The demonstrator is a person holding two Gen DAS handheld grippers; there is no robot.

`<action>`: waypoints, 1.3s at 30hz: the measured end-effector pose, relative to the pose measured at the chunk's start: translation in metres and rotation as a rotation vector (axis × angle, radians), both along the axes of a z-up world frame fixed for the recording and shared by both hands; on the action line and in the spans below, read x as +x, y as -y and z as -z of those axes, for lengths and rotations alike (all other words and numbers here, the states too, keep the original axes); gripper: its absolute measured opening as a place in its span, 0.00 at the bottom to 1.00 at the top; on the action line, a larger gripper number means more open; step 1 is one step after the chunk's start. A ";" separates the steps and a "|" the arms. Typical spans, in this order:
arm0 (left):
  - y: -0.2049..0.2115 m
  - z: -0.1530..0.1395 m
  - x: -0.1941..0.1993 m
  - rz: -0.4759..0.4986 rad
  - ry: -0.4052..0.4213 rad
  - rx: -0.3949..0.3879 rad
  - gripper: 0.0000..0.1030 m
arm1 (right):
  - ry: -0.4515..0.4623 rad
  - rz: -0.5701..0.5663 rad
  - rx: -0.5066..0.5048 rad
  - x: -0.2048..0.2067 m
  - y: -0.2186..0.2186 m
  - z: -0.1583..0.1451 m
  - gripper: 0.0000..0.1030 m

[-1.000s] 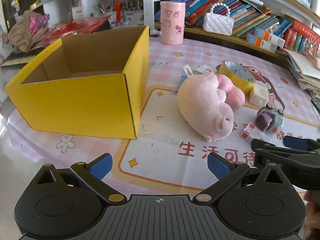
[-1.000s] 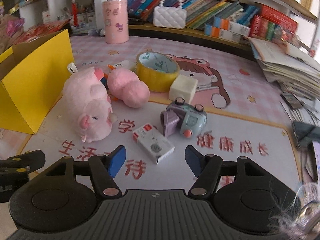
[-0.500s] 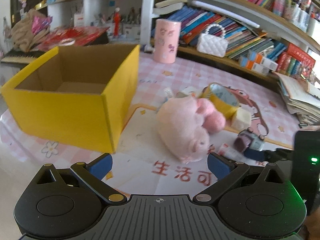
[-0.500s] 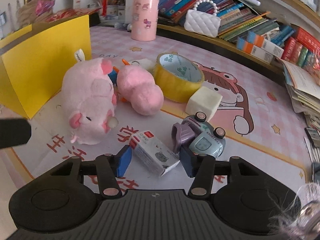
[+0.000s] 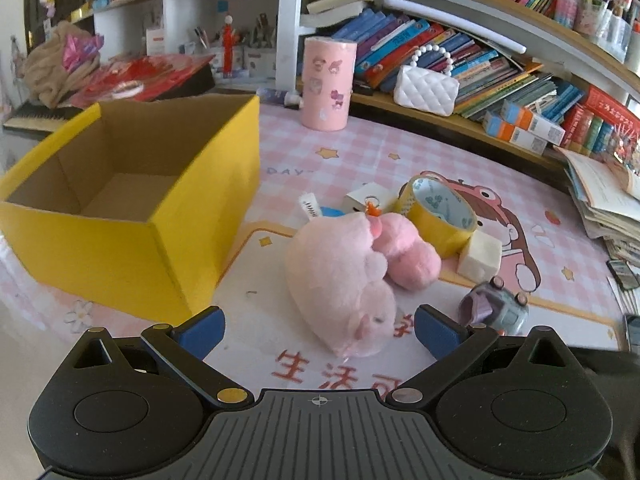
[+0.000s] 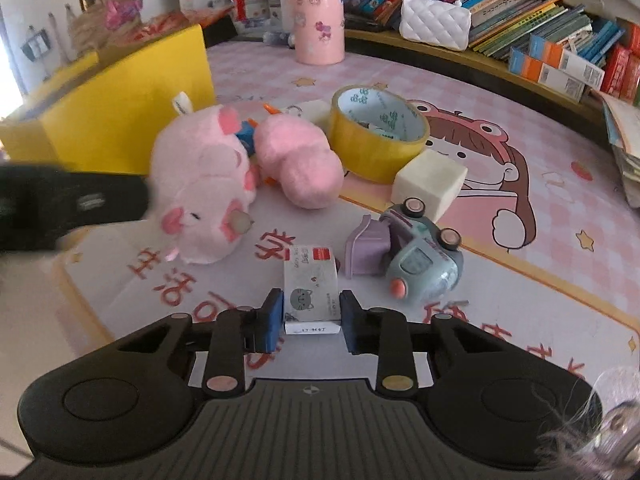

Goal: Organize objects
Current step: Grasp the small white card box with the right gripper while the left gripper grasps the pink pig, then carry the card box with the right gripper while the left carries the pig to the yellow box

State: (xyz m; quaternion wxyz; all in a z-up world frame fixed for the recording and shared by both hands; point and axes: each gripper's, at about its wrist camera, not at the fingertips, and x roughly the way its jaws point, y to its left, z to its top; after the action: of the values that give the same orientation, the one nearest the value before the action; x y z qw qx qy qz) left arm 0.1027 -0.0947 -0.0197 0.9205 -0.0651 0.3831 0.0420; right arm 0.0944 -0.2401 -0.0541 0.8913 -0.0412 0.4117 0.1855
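Observation:
A pink plush pig (image 5: 340, 284) (image 6: 204, 200) lies on the mat right of an open, empty yellow box (image 5: 132, 208) (image 6: 120, 116). My left gripper (image 5: 318, 330) is open, its fingers either side of the pig's snout end, not touching. My right gripper (image 6: 311, 316) has closed in around a small white card box (image 6: 310, 284) that lies on the mat; the pads are at its sides. A smaller pink plush (image 6: 300, 160), a yellow tape roll (image 6: 376, 136), a cream cube (image 6: 430, 182) and a grey-blue toy car (image 6: 408, 258) lie nearby.
A pink cylinder tin (image 5: 328, 84) and a white quilted purse (image 5: 426, 90) stand at the back by a bookshelf (image 5: 500, 64). Stacked papers (image 5: 608, 208) lie at the right. The left gripper's dark body (image 6: 60, 208) shows blurred left of the pig.
My left gripper moved forward to the pig. My right gripper moved forward and narrowed its fingers around the small white card box.

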 end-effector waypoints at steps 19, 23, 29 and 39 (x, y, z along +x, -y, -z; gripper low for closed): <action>0.007 0.045 0.060 0.068 -0.121 -0.028 0.60 | 0.139 0.046 -0.058 -0.046 0.022 -0.045 0.27; -0.003 0.019 0.023 0.155 -0.032 -0.068 0.60 | 0.130 0.106 -0.049 -0.048 0.013 -0.048 0.27; -0.043 -0.002 -0.026 0.202 0.009 -0.120 0.60 | 0.119 0.126 -0.038 -0.056 -0.022 -0.049 0.27; -0.153 -0.001 -0.082 0.104 -0.004 -0.133 0.61 | 0.075 0.054 -0.020 -0.087 -0.124 -0.044 0.27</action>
State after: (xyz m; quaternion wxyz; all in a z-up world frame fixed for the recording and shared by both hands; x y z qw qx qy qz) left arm 0.0208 0.0580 -0.0182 0.9143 -0.1062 0.3895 -0.0311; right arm 0.0076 -0.1156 -0.0105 0.9103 -0.0461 0.3807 0.1556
